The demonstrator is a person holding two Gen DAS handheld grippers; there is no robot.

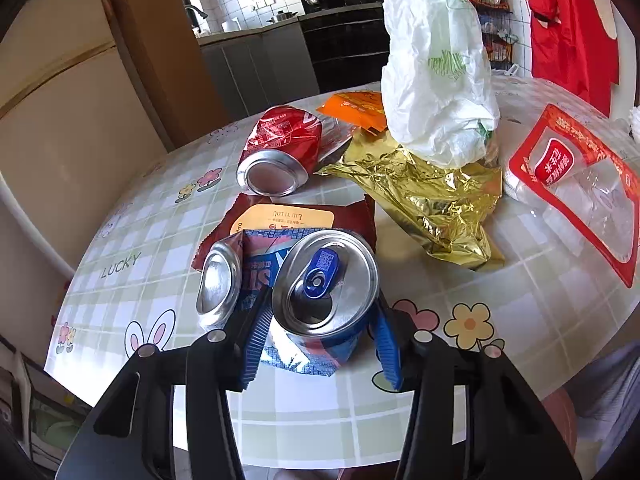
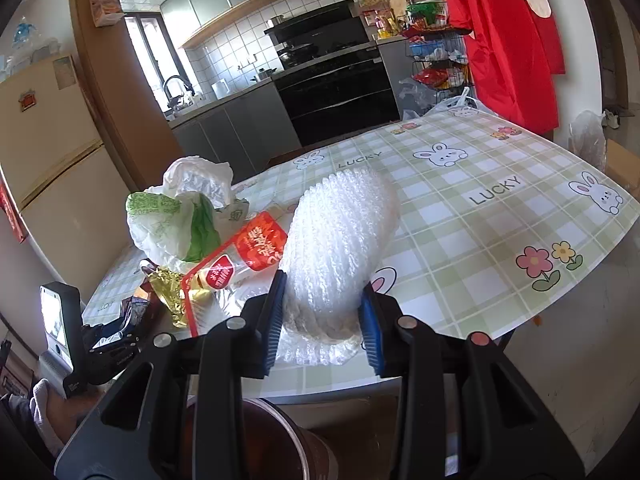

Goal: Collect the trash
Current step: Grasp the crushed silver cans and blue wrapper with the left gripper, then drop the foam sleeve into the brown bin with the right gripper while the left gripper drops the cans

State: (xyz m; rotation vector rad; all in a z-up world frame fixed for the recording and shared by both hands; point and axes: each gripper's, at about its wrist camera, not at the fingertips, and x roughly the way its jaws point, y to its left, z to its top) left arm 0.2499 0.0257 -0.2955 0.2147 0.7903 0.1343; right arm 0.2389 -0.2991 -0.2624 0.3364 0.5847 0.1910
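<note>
The worktop [image 2: 480, 216] wears a glossy cloth of pale green and white checks, printed with rabbits, flowers and the word LUCKY, and sunlight falls across most of it. Behind it lies a kitchen: white wall tiles, grey cabinets, a black oven [image 2: 340, 92] with pans above, a sink tap by the window, a cream fridge [image 2: 52, 152] to one side and a red garment [image 2: 500, 40] hanging beside a wire rack of packets. The trash lies clustered toward one side of the cloth. The left tool [image 1: 320, 344] has its blue pads against the sides of a crushed blue can [image 1: 316, 292], gripping it; the can rests on a dark red wrapper [image 1: 288, 216]. Just beyond lie a dented red can [image 1: 280, 144] on its side, an orange sachet [image 1: 356, 108], crumpled gold foil [image 1: 432, 196], a white plastic bag [image 1: 436, 72] standing on the foil, and a red-framed clear pouch [image 1: 580, 184]. The right tool [image 2: 322, 320] is clamped on a roll of bubble wrap [image 2: 340, 232] near the worktop's front edge, with a dark round bin [image 2: 264, 440] below it.
</note>
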